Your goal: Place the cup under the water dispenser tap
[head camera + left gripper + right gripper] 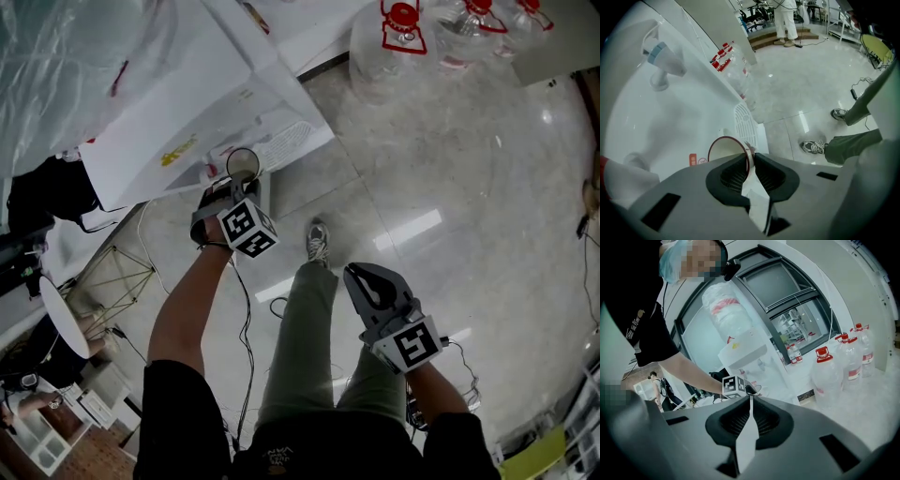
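Observation:
A paper cup [727,151] with a red rim hangs in front of the white water dispenser [670,117]. My left gripper [751,161] is shut on the cup's wall and points steeply down. The blue tap [661,54] sticks out higher up on the dispenser, with a second tap [635,161] at lower left. From the head view, the cup [243,166] and left gripper [234,190] sit beside the drip grille [287,141]. My right gripper [362,276] is held low near the person's leg. Its jaws are shut with nothing between them [751,401].
Several large water bottles with red caps [403,37] stand on the tiled floor to the right of the dispenser [187,112]. The person's shoe [318,242] is on the floor under the grippers. Cables [246,309] trail across the floor.

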`<state>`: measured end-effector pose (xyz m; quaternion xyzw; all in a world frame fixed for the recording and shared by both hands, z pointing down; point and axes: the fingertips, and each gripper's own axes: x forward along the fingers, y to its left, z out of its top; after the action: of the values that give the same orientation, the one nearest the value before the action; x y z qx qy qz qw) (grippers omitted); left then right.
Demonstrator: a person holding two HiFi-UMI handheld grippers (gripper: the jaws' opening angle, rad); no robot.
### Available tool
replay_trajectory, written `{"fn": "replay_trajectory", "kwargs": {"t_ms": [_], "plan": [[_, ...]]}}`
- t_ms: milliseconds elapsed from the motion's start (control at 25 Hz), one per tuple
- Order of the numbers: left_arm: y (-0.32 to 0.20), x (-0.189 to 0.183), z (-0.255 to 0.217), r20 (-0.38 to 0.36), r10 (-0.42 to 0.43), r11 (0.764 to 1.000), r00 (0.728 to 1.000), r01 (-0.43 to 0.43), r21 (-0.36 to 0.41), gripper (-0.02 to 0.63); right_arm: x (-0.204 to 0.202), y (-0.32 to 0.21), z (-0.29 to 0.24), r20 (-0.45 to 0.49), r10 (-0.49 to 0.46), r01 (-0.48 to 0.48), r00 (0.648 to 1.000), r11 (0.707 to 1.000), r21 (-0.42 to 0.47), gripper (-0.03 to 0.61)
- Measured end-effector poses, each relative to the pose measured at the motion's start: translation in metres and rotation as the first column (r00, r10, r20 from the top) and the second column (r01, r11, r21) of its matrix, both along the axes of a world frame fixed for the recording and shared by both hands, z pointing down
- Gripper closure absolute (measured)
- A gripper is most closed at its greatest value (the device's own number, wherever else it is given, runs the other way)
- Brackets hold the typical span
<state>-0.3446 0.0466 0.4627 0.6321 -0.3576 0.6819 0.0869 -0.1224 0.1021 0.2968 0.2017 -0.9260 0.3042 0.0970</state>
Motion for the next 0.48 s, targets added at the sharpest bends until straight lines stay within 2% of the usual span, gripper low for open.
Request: {"fn": "replay_trajectory", "kwargs": {"t_ms": [160, 360, 480], "plan": [[-0.0014, -0.0001, 0.0019, 0.014, 0.023, 1.0, 1.0, -0.023, 0.005, 0.547, -0.0033, -0.0025, 0.0027, -0.007, -0.001, 0.001, 1.0, 1.0, 0.003, 0.532], [-0.0016, -0.0023, 0.0004, 0.054, 0.047, 0.997, 0.997, -0.05, 0.055, 0.532, -0.0077, -0.004, -0.0042, 0.008, 0.003, -0.003, 1.0, 1.0, 0.008, 0.532], [-0.0047, -0.003, -0.0017, 0.071, 0.033, 0.995, 0.997, -0.04, 0.095, 0.498, -0.0027, -0.0023, -0.0038, 0.01, 0.003, -0.003, 1.0, 1.0, 0.009, 0.532]]}}
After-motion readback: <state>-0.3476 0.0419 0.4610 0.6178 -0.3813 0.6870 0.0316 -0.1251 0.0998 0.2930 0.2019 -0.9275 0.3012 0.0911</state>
